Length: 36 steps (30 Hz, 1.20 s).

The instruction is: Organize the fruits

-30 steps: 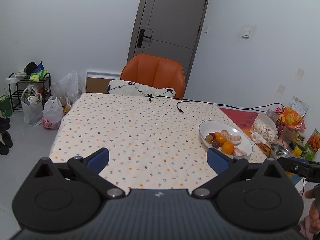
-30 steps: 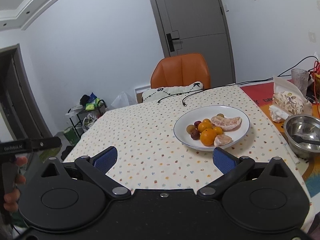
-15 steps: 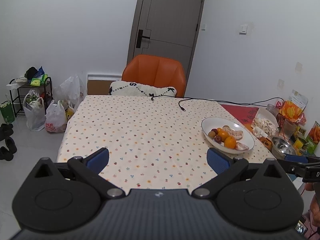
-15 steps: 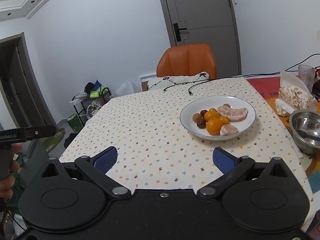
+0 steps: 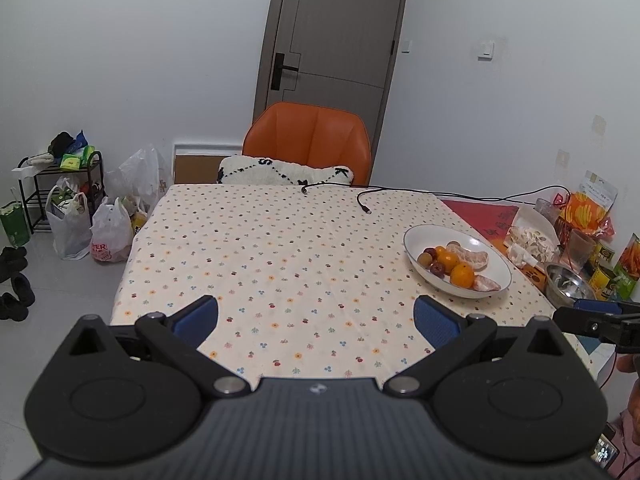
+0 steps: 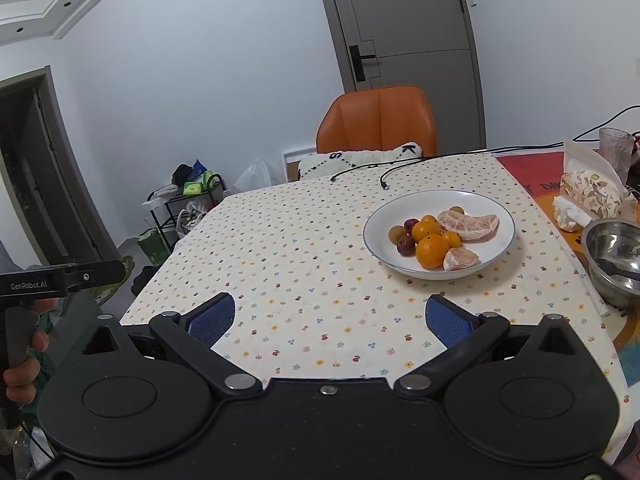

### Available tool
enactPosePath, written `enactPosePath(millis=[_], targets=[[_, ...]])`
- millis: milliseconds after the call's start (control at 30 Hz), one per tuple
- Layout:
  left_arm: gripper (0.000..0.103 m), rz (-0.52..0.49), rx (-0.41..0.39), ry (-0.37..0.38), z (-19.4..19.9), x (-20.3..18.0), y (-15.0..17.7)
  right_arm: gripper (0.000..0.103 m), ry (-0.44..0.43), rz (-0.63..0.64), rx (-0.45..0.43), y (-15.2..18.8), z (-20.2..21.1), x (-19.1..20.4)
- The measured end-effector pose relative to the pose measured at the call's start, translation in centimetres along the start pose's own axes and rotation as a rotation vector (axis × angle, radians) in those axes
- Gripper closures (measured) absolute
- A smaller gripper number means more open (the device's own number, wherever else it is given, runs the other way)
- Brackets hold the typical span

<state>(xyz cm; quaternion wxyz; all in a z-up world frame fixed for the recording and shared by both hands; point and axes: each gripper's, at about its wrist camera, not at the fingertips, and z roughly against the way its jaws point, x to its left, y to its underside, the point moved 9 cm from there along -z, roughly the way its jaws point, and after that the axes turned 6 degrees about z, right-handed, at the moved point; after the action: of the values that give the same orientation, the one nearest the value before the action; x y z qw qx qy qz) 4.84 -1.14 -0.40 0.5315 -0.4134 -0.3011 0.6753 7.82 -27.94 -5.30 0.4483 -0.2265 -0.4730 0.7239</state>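
White walls [image 5: 140, 60] surround a grey door [image 5: 336, 36]. An orange chair [image 5: 308, 140] faces the table [image 5: 280, 240]. A black rack [image 5: 60, 184] stands left.

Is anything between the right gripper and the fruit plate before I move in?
Nothing visible. The right gripper is open, and only bare tablecloth lies between it and the white plate of fruit. The steel bowl sits off to the right, clear of that path.

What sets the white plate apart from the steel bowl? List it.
The white plate is shallow and glossy white; the steel bowl is deeper, bare metal. The plate holds fruit; the bowl holds a utensil, no fruit visible. The plate sits on the dotted tablecloth, the bowl at its right edge. Both are round.
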Motion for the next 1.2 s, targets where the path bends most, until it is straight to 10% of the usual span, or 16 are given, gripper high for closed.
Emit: enactPosePath(millis=[1200], targets=[[0.0, -0.024, 0.002, -0.006, 0.02, -0.35, 0.09, 0.0, 0.001, 0.001, 0.004, 0.04, -0.11, 0.06]])
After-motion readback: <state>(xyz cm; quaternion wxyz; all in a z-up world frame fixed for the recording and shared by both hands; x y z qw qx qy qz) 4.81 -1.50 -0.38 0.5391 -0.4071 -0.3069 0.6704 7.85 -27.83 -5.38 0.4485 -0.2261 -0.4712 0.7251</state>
